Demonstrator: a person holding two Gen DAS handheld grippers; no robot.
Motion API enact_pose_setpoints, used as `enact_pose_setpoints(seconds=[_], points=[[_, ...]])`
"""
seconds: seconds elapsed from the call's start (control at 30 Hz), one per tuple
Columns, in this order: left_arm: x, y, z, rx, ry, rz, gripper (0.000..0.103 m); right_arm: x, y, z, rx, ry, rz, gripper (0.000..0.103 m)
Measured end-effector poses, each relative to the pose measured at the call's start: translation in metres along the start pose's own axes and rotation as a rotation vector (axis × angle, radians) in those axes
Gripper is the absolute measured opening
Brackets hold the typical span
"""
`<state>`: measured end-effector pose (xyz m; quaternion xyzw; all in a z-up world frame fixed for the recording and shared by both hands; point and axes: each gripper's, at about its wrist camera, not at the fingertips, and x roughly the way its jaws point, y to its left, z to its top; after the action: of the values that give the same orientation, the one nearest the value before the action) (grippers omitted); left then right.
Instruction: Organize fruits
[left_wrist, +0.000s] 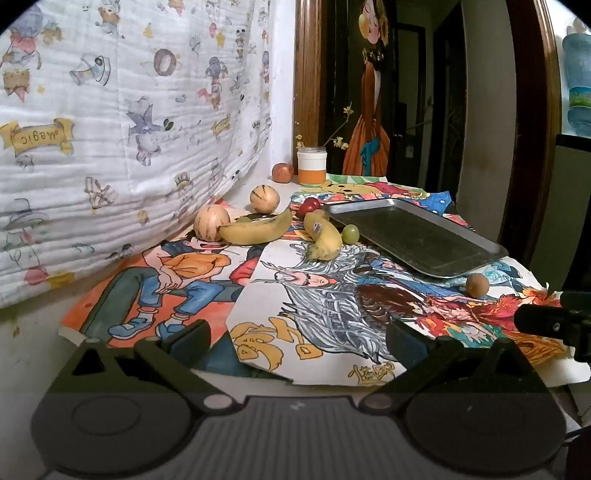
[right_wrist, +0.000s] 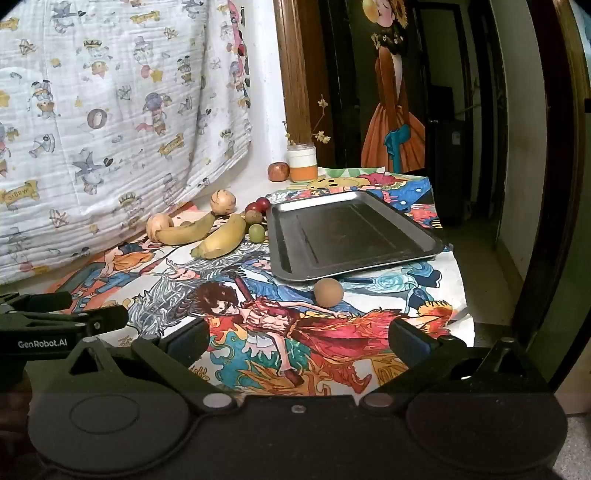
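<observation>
Loose fruits (right_wrist: 218, 240) left of empty metal tray (right_wrist: 351, 236), one brown fruit (right_wrist: 328, 291) nearer

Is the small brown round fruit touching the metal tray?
Apart. The right wrist view shows painted paper between the brown fruit and the tray rim.

This was a home, a lived-in room rather than a lab or shop; a white quilted blanket (left_wrist: 129, 110) printed with cartoon animals hung along the surface's left edge; hand-coloured cartoon posters (right_wrist: 280, 317) covered the surface (left_wrist: 33, 332) like a makeshift cloth; fruit lay loose on them, bananas (left_wrist: 255, 230) and small melons (left_wrist: 211, 222) near the far left edge, beside a metal baking tray (right_wrist: 351, 236); at the far edge stood a jar (left_wrist: 311, 165) holding dried flower sprigs; behind it a wooden door frame (left_wrist: 306, 74) opened onto a dim hallway, with a painted figure in an orange dress (right_wrist: 393, 136) on the dark door panel.
</observation>
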<state>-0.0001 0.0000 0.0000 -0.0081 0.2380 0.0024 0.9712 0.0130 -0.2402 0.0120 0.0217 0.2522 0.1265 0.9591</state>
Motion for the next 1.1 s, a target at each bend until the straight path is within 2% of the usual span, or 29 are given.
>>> enact_pose_setpoints(seconds=[1.1], points=[[0.0003, 0.0001, 0.0002, -0.003, 0.012, -0.001, 0.103, 0.0006, -0.0004, -0.0003, 0.000, 0.004, 0.000, 0.103]])
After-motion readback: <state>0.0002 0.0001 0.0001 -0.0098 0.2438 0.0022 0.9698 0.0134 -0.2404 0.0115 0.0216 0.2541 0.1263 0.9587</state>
